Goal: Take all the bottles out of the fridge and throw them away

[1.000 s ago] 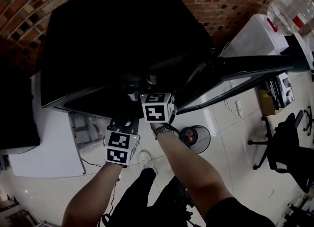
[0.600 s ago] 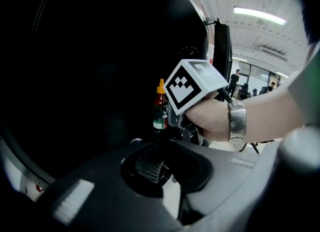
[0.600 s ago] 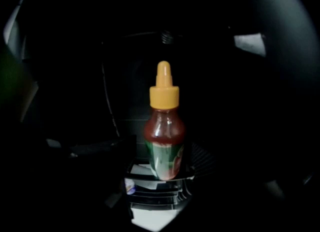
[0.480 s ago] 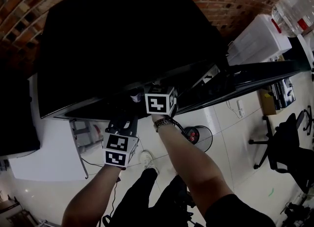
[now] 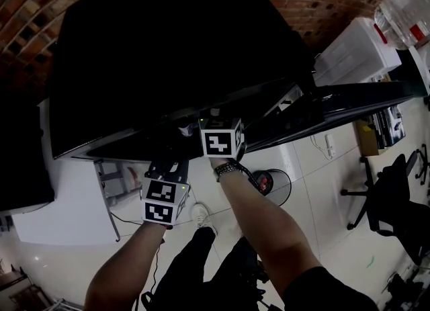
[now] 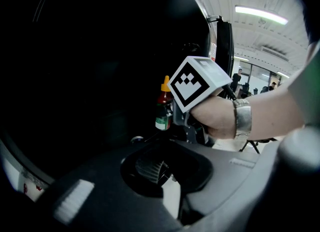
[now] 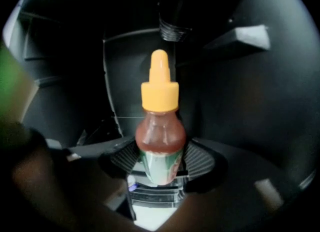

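From the head view, both arms reach into the black fridge [image 5: 168, 48]. A round bin [image 5: 272, 185] stands on the floor beneath, likely for the throwaways.

In the left gripper view, the left tongs [image 6: 160, 168] sit almost together and empty, apparently keeping clear.

In the right gripper view, the right tongs [image 7: 160, 176] have just been closing. Their pads now pinch the upright sauce bottle [image 7: 160, 141] inside the fridge, and a dark bottle [image 7: 175, 10] crowds behind it.
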### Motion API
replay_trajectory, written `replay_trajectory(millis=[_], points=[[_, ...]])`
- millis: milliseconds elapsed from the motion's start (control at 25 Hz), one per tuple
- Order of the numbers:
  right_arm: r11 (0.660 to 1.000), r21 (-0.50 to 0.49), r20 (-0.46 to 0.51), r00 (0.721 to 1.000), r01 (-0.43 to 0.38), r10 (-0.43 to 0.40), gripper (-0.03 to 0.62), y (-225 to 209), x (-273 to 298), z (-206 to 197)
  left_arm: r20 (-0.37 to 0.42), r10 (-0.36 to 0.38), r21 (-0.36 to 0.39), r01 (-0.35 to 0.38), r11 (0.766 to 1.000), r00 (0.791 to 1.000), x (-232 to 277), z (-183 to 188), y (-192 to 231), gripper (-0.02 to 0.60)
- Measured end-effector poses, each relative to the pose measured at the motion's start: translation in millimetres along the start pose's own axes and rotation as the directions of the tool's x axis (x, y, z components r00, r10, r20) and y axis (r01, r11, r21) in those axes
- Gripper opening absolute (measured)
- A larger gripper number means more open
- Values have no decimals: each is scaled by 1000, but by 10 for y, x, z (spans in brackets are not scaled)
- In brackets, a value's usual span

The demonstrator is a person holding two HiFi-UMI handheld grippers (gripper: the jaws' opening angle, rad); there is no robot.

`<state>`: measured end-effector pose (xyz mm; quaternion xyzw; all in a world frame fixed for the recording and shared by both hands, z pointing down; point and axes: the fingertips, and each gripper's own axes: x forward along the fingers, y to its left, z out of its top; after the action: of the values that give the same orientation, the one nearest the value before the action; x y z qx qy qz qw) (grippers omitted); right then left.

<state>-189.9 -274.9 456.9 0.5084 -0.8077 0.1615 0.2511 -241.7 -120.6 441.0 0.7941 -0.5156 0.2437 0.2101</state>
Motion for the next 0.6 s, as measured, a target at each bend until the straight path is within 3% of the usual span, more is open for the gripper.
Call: replay_trajectory(millis=[600], points=[[984,-68,-11,986,-167,167,273,412,-1007,-542,-54,79,-64,-82,995,995,-112,-300,-229,3]])
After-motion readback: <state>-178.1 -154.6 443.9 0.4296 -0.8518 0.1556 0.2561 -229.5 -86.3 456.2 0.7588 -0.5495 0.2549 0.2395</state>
